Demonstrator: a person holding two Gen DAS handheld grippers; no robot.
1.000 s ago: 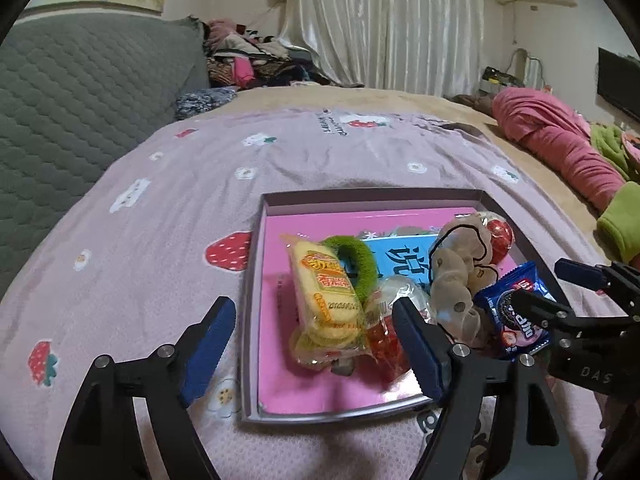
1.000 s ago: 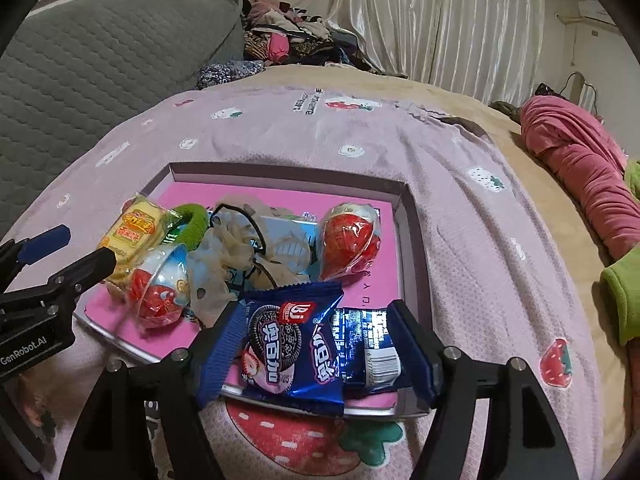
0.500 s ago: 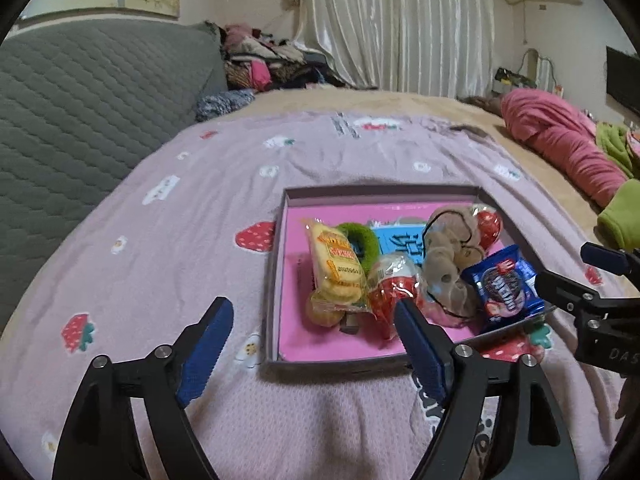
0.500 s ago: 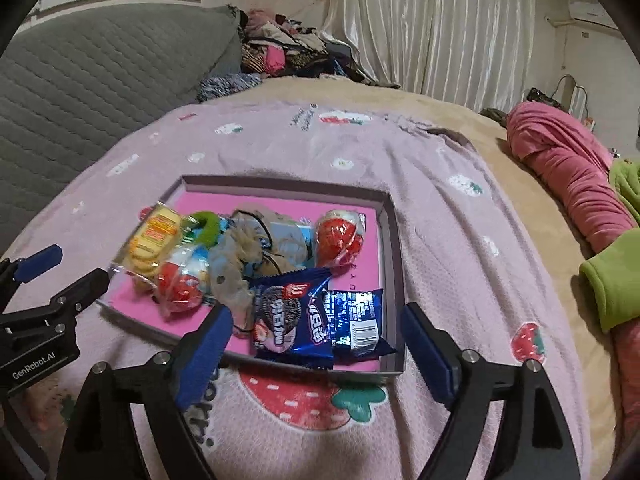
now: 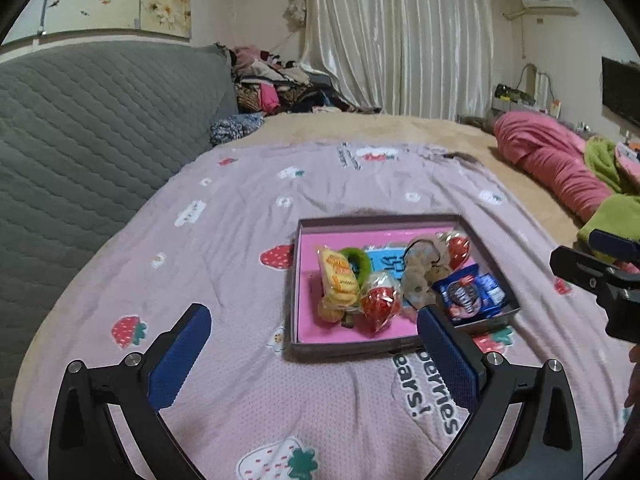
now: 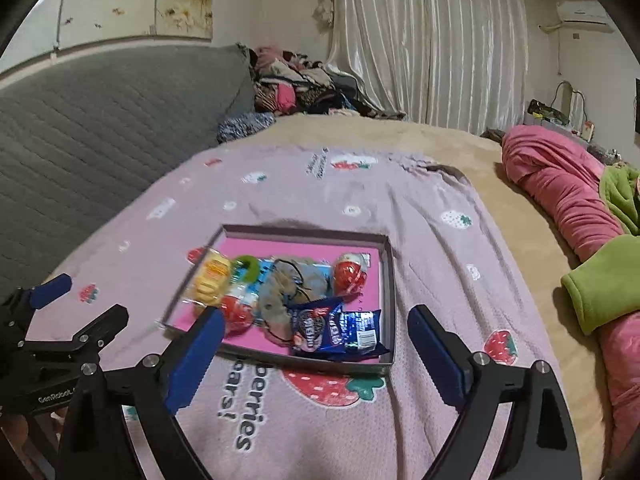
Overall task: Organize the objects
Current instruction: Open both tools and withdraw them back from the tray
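Hovering above the near edge of the tray (image 5: 404,350), the left gripper (image 5: 314,354) and the right gripper (image 6: 314,354) both stand wide with nothing between their blue pads; their jaws have just been opening, and each now frames only the strawberry-print blanket (image 5: 248,208) and the tray's front rim. By my reading the sorting is at or near its close: every loose item in view already lies inside the tray, so this looks like the retreat after a placement, not a reach for something new. If anything remains to be collected it lies outside both views, and the next move would call for finding it first; otherwise, simply clearing the tray without catching its rim. The tray is a shallow grey-walled box with a pink floor, resting on the blanket. Along its left side lies the yellow cracker packet (image 5: 338,280), with the green hair tie (image 5: 358,258) just beside it. A red foil-wrapped sweet (image 5: 380,304) sits in front, and a second one (image 6: 350,276) near the far right corner. Between them lies a beige scrunchie (image 6: 286,288) over a blue card (image 5: 384,260), and the blue Oreo packet (image 6: 334,330) rests in the near right corner, touching the wall.
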